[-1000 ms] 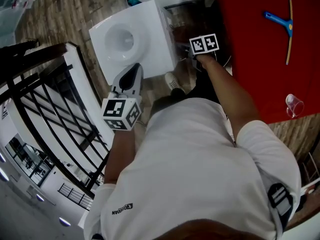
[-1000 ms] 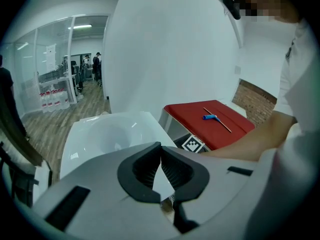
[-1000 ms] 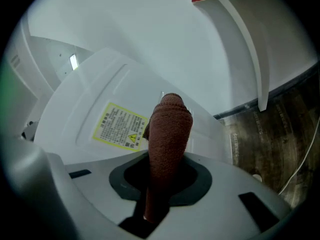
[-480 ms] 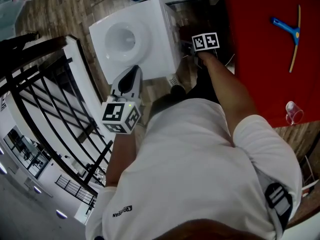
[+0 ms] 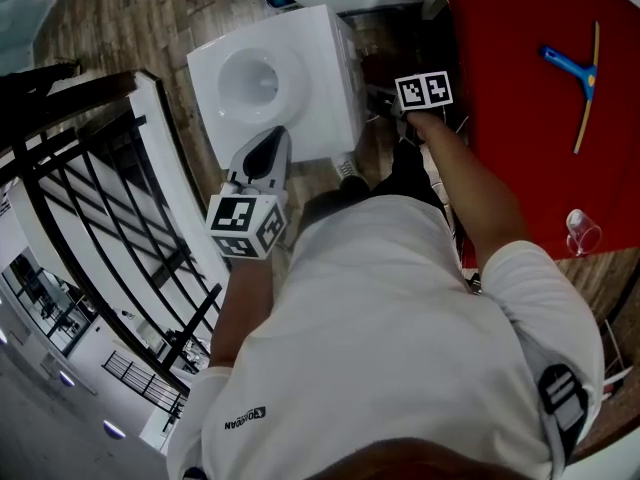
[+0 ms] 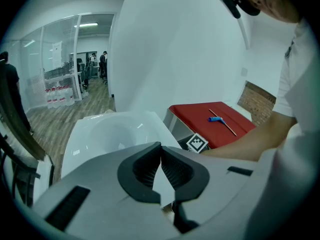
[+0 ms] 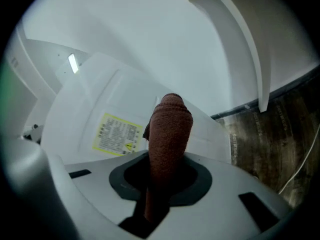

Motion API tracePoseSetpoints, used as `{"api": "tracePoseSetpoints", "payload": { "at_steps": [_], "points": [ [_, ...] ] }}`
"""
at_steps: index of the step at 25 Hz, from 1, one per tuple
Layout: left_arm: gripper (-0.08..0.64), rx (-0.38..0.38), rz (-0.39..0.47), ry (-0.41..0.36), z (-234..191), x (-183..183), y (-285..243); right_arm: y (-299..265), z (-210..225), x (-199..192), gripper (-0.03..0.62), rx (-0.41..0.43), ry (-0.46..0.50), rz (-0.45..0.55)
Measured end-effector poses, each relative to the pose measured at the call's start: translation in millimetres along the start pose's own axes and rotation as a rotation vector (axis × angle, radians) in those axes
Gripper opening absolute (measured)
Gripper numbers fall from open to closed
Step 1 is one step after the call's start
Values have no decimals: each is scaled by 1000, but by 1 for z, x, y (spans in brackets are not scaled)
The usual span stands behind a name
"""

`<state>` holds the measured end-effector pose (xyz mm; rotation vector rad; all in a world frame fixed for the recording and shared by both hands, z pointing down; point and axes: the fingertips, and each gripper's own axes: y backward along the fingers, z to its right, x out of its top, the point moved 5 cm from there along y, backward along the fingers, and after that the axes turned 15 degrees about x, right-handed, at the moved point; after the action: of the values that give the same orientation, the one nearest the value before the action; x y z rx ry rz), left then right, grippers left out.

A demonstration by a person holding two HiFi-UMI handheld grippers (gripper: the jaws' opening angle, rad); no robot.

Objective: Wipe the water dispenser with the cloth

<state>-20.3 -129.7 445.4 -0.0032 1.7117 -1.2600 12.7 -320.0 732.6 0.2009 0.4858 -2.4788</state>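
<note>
Sliding across one side of the water dispenser, the right gripper clamps the brown cloth, so wiping is under way; the left gripper sits closed and empty.

**Both arms forward: left tool closed on nothing, right tool clamped**

Your left tool points forward. Its jaws meet at the tips with nothing between them. Your left forearm runs straight back from it, with the elbow close to your side. Your right arm reaches farther ahead and downward, nearly straight. Your right tool has its jaws pressed onto a brown cloth, which stands up between them.
</note>
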Motion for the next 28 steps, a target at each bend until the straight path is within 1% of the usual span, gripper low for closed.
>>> {"api": "tracePoseSetpoints", "payload": {
  "at_steps": [3,8,12,16,18,23,28],
  "points": [
    [2,-11,12,-1,2,5,-4,18,-34,17,71,65,58,24],
    [0,-25,30,-10,4,14,-5,45,-85,41,71,140,139,69],
    [2,-25,39,-16,6,19,-5,58,-116,62,71,200,146,144],
    [2,-25,35,-24,8,20,-5,59,-146,87,71,264,188,194],
    [1,-21,37,-21,7,22,-5,57,-158,100,71,287,214,206],
    [2,-7,55,-6,3,31,-6,51,-173,126,71,330,238,222],
    [2,13,58,8,1,30,-5,41,-172,138,71,343,249,216]
  ]
}}
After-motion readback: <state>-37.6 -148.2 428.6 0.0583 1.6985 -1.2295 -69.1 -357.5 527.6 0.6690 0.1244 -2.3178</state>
